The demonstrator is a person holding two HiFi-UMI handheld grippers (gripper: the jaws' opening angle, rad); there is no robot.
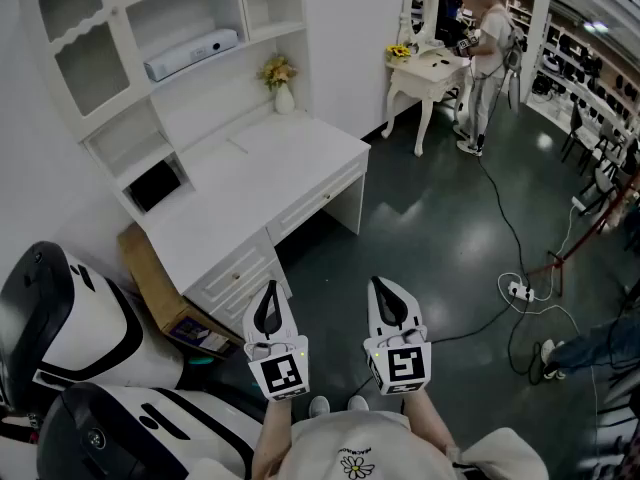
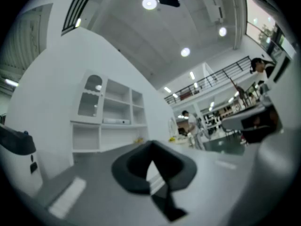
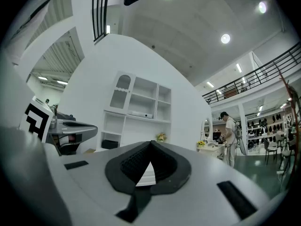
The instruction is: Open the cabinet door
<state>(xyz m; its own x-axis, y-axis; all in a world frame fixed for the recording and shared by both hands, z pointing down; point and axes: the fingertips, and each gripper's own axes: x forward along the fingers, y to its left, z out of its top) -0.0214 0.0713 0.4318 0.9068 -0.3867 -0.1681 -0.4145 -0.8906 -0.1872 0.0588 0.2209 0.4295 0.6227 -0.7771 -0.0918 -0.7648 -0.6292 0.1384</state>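
Well short of the desk (image 1: 250,183), left gripper (image 1: 270,290) and right gripper (image 1: 380,286) jaws were clenched empty; cabinet door (image 1: 75,28) shut, nothing started

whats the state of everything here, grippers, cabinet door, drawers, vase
left gripper: fingers shut, nothing held
right gripper: fingers shut, nothing held
cabinet door: closed
desk drawers: closed
flower vase: upright on the desk
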